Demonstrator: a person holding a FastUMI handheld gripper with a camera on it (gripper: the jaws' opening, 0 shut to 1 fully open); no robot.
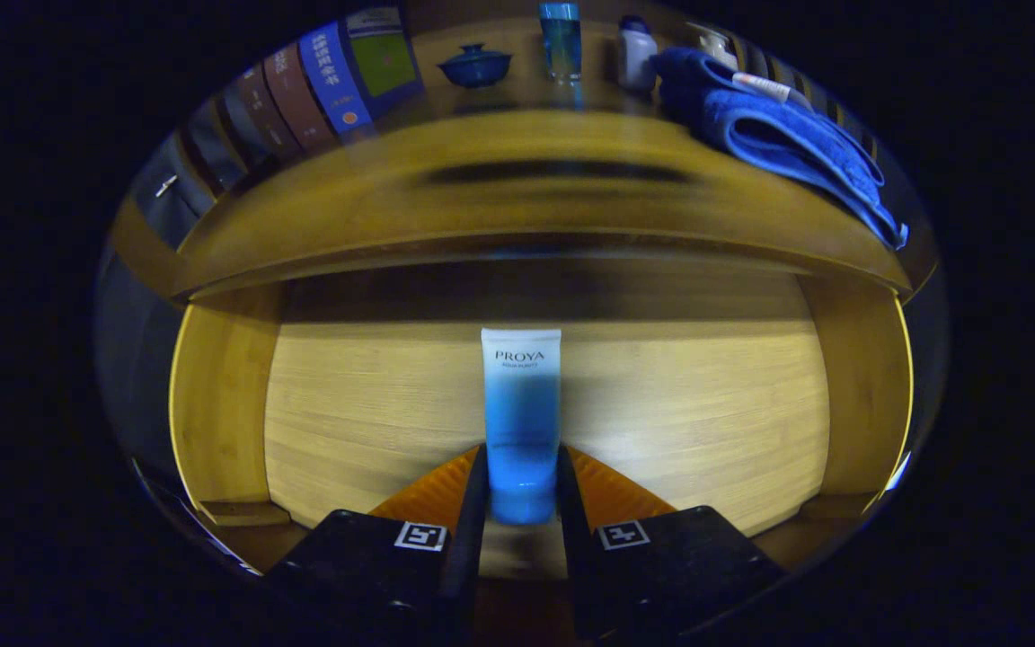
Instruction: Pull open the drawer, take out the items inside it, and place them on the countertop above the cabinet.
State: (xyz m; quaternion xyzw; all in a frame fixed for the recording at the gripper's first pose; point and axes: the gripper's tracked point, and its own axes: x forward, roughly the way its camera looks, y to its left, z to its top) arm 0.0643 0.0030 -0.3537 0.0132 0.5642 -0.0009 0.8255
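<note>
Tube (pixel 521 422) in the open drawer (pixel 221 395), at 12 o'clock from the gripper (pixel 522 490).
Both fingers press its blue cap end; its white end points away toward the cabinet.

My tongs (pixel 522 481) close both fingers on a blue and white tube (pixel 521 422) lying on the pale wooden drawer floor (pixel 706 404) at centre frame. Along the top, the wooden countertop (pixel 517 144) carries books (pixel 320 81), a blue lidded bowl (pixel 474 66), bottles (pixel 561 38) and a folded blue towel (pixel 778 135).
</note>
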